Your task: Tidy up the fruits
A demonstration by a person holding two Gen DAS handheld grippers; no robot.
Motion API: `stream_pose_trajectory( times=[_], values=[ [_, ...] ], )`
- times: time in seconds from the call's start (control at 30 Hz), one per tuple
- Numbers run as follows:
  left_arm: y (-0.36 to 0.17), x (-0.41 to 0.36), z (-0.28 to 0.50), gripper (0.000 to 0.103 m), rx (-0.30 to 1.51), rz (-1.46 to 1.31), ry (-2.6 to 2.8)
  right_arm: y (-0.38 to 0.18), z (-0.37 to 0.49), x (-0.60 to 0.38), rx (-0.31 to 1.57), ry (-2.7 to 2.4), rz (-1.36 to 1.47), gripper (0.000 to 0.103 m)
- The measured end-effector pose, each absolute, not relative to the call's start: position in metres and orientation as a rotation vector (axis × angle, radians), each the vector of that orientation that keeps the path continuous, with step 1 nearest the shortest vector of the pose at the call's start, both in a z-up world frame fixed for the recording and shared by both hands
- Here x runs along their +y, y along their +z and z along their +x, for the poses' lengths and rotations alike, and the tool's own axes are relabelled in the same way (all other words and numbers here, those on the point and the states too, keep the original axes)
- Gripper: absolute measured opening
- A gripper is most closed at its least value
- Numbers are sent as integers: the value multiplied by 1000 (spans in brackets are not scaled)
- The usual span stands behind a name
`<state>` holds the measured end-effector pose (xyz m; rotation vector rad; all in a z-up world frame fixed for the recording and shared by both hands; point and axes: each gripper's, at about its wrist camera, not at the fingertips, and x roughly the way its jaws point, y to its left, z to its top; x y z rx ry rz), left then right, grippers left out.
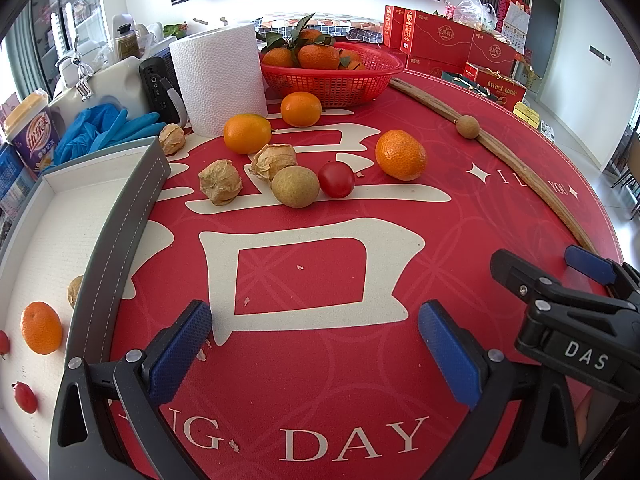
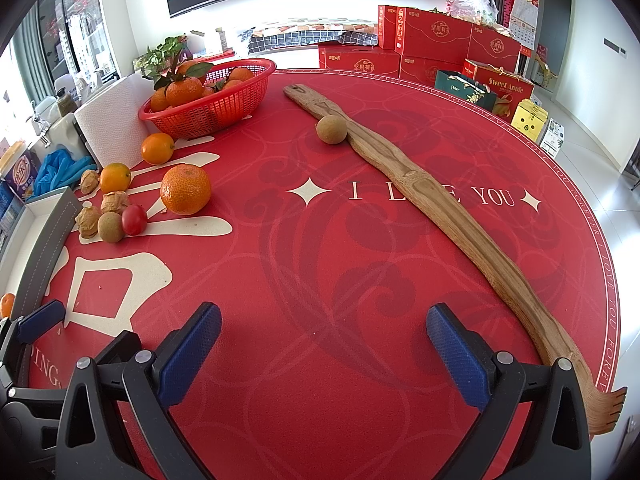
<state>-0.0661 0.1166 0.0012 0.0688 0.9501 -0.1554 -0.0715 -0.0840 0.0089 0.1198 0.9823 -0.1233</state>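
both grippers, left gripper (image 1: 314, 354) and right gripper (image 2: 324, 356), are held wide open and empty over the red mat (image 1: 320, 380). left of the mat, a mandarin (image 1: 41, 327) is seen inside the white tray (image 1: 60, 232). farther along the mat, a tomato (image 1: 336, 179), longan (image 1: 295, 186) and mandarins are clustered before the red basket (image 1: 332, 80).

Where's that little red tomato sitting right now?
The cherry tomato lies on the red tablecloth, ahead of the left gripper, touching a brown longan on its left, with a big orange close on its right.
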Motion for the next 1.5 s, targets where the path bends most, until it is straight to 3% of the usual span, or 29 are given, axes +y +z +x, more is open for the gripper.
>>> stream_pose_trajectory(
  times=[0.67,0.87,1.13,1.23,1.3,1.4,1.47,1.5],
  values=[
    [1,124,-76,103,952,65,-159,9,-68,-86,1017,-168,89,103],
    [12,159,-102,93,910,-4,-125,10,-51,-80,1096,-120,79,103],
    [38,175,-107,88,863,-17,-100,7,-5,-42,1066,30,-1,103],
    [36,172,-99,79,887,-2,-89,5,7,-37,1043,51,-18,103],
    [31,169,-92,72,915,-3,-86,4,13,-33,1026,67,-29,96],
    [26,164,-80,62,964,-22,-97,8,17,-31,995,112,-47,67],
    [24,159,-72,58,989,-36,-108,10,18,-27,980,129,-53,37],
    [25,156,-68,56,993,-42,-110,9,18,-29,981,135,-47,37]
  ],
)
